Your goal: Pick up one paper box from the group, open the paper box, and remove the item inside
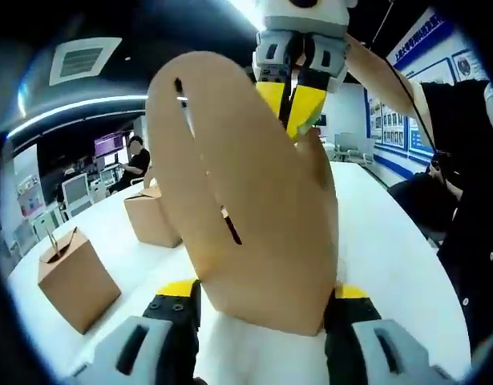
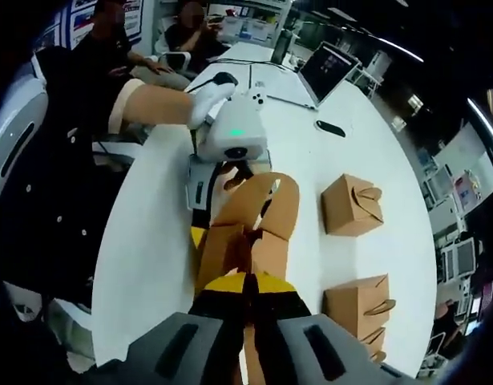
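A brown paper box [image 1: 254, 208] is held up above the white table, and my left gripper [image 1: 264, 295] is shut on its lower body, one yellow-tipped jaw on each side. My right gripper [image 1: 295, 108] comes in from the top and is shut on the box's top flap. In the right gripper view, my right gripper [image 2: 246, 282] pinches a brown flap of the box [image 2: 258, 216], whose curved handle flaps stand apart. Beyond it, the left gripper [image 2: 222, 180] grips the box from the far side. What is inside the box is hidden.
Two more paper boxes [image 1: 74, 277] [image 1: 150, 216] stand on the white table [image 1: 390, 241]; they show again as boxes [image 2: 352, 206] [image 2: 358, 305]. A laptop [image 2: 326, 72] and a phone [image 2: 330, 128] lie farther off. People sit around the table.
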Demonstrator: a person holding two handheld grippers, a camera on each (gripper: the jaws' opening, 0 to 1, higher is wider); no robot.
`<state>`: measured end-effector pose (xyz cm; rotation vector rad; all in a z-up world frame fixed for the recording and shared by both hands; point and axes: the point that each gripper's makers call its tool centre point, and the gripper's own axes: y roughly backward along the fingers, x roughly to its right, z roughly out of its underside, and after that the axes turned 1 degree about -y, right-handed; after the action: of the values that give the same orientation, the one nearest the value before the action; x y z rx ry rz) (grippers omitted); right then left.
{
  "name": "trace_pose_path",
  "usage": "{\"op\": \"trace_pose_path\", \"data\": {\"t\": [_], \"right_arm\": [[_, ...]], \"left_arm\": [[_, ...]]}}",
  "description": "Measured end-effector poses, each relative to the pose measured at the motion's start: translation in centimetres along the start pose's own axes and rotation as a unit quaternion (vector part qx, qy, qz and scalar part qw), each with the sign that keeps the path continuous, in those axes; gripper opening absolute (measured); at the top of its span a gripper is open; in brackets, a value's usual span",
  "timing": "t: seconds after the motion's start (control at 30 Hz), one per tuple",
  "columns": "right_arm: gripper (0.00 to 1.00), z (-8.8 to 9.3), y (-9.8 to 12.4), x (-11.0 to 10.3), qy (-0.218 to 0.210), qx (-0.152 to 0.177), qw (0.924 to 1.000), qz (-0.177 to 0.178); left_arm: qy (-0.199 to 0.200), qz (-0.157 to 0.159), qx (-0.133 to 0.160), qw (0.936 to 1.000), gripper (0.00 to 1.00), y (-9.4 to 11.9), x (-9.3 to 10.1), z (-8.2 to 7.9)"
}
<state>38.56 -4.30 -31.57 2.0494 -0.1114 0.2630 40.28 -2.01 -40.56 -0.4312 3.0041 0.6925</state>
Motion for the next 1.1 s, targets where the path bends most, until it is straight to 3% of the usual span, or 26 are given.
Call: {"op": "trace_pose_path", "data": {"t": [0.2, 0.33, 0.4, 0.5, 0.6, 0.77, 0.8, 0.87, 0.97, 1.03, 1.1], "right_arm": [[0.06, 0.0, -0.2, -0.1, -0.003, 0.007, 1.0000, 0.004], [0.28, 0.6, -0.4, -0.3, 0.006, 0.000, 1.0000, 0.007], [0.28, 1.0, -0.4, -0.3, 0.007, 0.001, 0.9999, 0.008], [0.29, 1.0, 0.3, -0.3, -0.003, 0.022, 0.9997, 0.011], [0.29, 0.1, 1.7, -0.3, -0.024, 0.067, 0.9974, 0.009], [0.26, -0.2, 3.5, 0.7, -0.027, 0.095, 0.9945, 0.035], [0.23, -0.2, 3.9, 1.6, -0.027, 0.102, 0.9929, 0.056], [0.22, 0.0, 4.1, 2.0, -0.034, 0.107, 0.9917, 0.063], [0.22, 0.3, 3.8, 1.9, -0.036, 0.106, 0.9916, 0.065], [0.22, 0.7, 3.5, 1.7, -0.034, 0.098, 0.9926, 0.063], [0.22, 0.9, 3.1, 1.7, -0.034, 0.093, 0.9933, 0.060]], "left_arm": [[0.001, -0.001, -0.002, 1.0000, 0.63, 0.0, 0.1, -0.1], [-0.002, -0.007, -0.005, 1.0000, 0.64, 0.5, 0.4, 0.0], [0.001, -0.011, -0.006, 0.9999, 0.63, 1.1, 0.8, 0.2], [0.001, -0.018, 0.000, 0.9998, 0.63, 2.5, 1.3, 0.1], [0.005, -0.029, 0.010, 0.9995, 0.63, 4.5, 1.8, -0.3], [0.012, -0.065, 0.042, 0.9969, 0.56, 7.7, 2.5, -3.0], [0.020, -0.078, 0.057, 0.9952, 0.53, 8.5, 2.5, -4.4], [0.014, -0.085, 0.092, 0.9920, 0.53, 10.0, 2.9, -7.6], [-0.022, -0.103, 0.111, 0.9883, 0.52, 11.7, 3.1, -11.4], [-0.047, -0.104, 0.103, 0.9881, 0.47, 11.8, 3.6, -13.4], [-0.048, -0.090, 0.075, 0.9919, 0.41, 11.2, 4.3, -14.1]]}}
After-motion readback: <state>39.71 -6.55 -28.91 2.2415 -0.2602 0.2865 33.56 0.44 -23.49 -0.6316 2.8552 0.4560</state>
